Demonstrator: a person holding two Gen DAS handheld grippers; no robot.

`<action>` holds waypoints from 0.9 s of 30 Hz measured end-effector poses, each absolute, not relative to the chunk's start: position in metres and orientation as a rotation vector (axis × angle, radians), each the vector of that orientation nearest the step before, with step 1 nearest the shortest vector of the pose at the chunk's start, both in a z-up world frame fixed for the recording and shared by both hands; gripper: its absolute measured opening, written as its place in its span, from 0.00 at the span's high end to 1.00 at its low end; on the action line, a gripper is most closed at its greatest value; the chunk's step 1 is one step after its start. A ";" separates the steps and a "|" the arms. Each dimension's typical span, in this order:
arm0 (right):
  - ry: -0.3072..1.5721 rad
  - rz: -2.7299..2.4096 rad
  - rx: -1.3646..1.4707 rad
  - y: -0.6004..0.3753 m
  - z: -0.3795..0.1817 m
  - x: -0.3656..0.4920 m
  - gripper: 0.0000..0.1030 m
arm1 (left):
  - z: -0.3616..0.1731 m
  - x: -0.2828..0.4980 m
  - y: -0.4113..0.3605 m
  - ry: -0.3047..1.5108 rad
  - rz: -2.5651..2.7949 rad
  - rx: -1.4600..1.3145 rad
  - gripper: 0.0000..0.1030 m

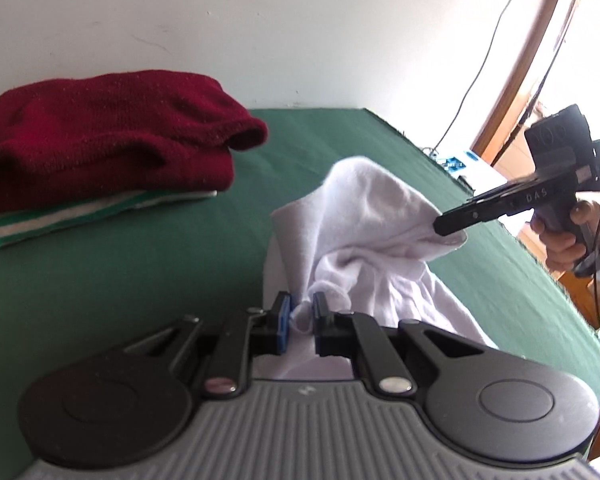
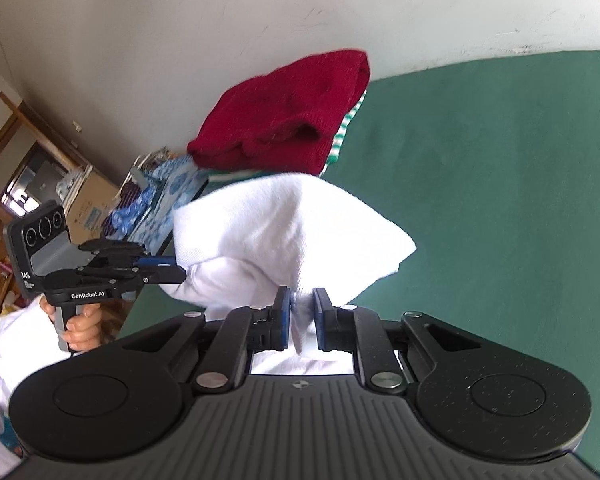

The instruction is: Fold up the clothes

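White garment (image 1: 374, 216) is lifted above the green-covered table (image 1: 120, 272), held at two points. Left gripper (image 1: 300, 312): jaws closed on a bunched fold of the cloth, white fabric pinched between the blue pads (image 1: 285, 320). Right gripper (image 1: 450, 226), seen in the left wrist view from the side: jaws clamped on another edge of the same garment, higher and to the right. Cloth sags in loose folds between the two grips; lower part trails down onto the table surface near the left gripper.

Right wrist view confirms: right gripper (image 2: 302, 312) jaws shut on a thin ridge of white garment (image 2: 284, 224), fabric visible between its pads (image 2: 286, 316). Left gripper (image 2: 172, 270) enters from the left side of that view, its tips buried in the cloth edge. Person's hand (image 2: 82, 326) wraps the left gripper handle; the other hand (image 1: 564, 240) wraps the right gripper handle.

Stack at the far side of the table, against the white wall (image 1: 260, 20): folded dark red knit sweater (image 1: 108, 136) on top of a folded green-and-white striped garment (image 1: 80, 216). Stack is well apart from the held cloth.

Beyond the table edge: cardboard box (image 2: 90, 200) and blue patterned items (image 2: 168, 196), details unclear. Black cable (image 1: 480, 68) runs down the wall near a wooden frame (image 1: 528, 64).
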State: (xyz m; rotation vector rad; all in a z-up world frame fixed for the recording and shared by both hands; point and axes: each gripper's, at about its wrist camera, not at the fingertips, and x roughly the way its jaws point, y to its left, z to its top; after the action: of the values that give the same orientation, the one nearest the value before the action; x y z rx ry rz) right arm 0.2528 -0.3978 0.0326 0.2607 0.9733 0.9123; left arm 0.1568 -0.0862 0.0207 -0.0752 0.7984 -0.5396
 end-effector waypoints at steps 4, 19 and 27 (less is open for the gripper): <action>0.986 0.922 0.241 -0.399 0.032 0.239 0.87 | 0.023 0.141 -0.087 0.798 -0.545 -0.035 0.95; 0.996 0.906 0.111 -0.390 0.020 0.203 0.87 | 0.040 0.136 -0.095 0.769 -0.587 0.118 0.31; 0.982 0.888 0.096 -0.384 0.014 0.201 0.86 | 0.022 0.206 -0.063 0.905 -0.581 -0.165 0.07</action>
State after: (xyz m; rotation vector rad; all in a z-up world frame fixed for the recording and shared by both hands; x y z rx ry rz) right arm 0.2007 -0.3844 0.0135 0.0961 0.9817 0.8880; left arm 0.2060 -0.0633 0.0218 -0.1650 0.9047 -0.5814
